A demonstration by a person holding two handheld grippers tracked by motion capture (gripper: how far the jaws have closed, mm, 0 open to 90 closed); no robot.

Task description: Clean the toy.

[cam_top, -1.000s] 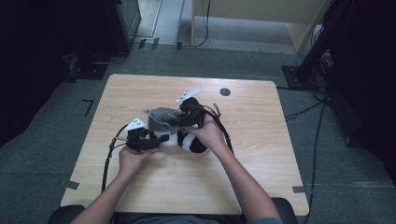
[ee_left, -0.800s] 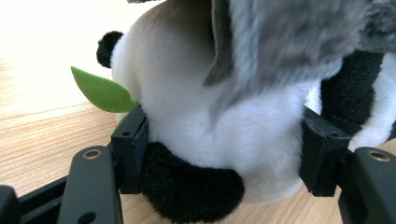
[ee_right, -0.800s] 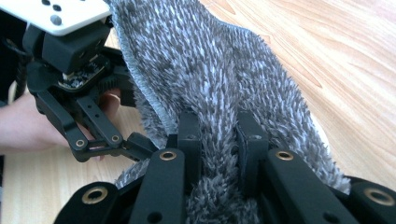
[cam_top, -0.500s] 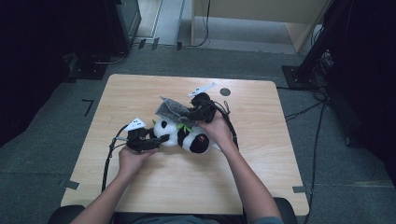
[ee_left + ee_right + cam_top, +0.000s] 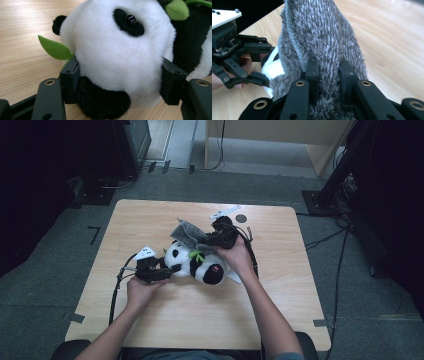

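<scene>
A black-and-white panda plush [image 5: 192, 262] with green leaves lies on its side in the middle of the wooden table [image 5: 150, 220]. My left gripper [image 5: 167, 270] is shut on its head; in the left gripper view the pads press into the white fur [image 5: 117, 50] from both sides. My right gripper [image 5: 207, 240] is shut on a grey fuzzy cloth [image 5: 187, 234], held just behind the panda. In the right gripper view the cloth [image 5: 322, 37] is pinched between the jaws and stands up from them, with the left gripper [image 5: 265, 62] and some white fur [image 5: 273, 68] at the left.
A small black round mark [image 5: 241, 218] sits near the table's far edge. Cables trail from both grippers across the table. Dark equipment stands on the floor at left, a wooden cabinet [image 5: 280, 140] behind and a black stand at right.
The right gripper has drawn the grey cloth off the panda, to the right and toward the far edge, baring more of it. The left gripper has kept still on the head.
</scene>
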